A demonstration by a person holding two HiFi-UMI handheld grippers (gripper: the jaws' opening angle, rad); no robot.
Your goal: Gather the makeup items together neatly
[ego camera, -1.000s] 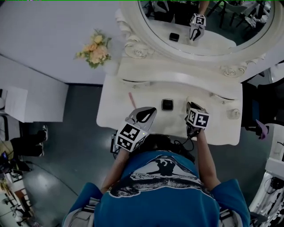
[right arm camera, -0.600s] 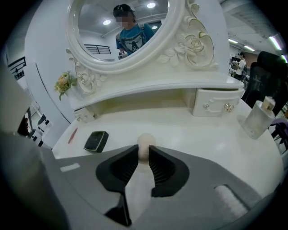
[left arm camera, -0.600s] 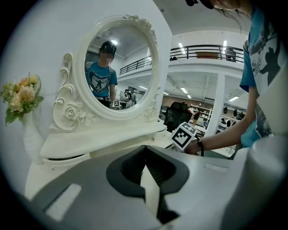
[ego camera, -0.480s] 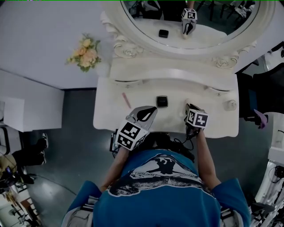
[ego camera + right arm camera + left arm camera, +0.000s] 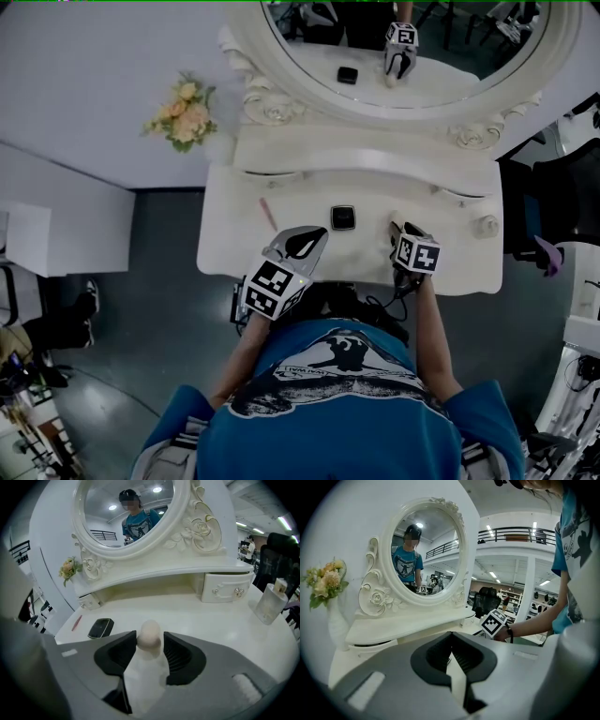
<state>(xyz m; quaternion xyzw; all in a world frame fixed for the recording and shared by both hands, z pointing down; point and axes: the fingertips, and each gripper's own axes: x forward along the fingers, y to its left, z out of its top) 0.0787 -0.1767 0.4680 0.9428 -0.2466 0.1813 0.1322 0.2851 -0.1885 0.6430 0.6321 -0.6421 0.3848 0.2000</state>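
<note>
Right hand-held gripper (image 5: 150, 635), jaws just opening, loosely framed a pale round-topped makeup item (image 5: 150, 644) over the white surface (image 5: 211, 620), right of the black compact (image 5: 101, 627). The item seemed light and soft-headed, so best gripped on its stiffer body. Left hand-held gripper (image 5: 451, 634) was closed, empty

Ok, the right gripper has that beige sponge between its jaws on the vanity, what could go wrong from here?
The right gripper has just been opening, with the sponge upright between its jaws, close against one side: pulling away could drag or topple it. Rounded, it might then roll. It also stands apart from the black compact and pink pencil, so the set may stay scattered.
</note>
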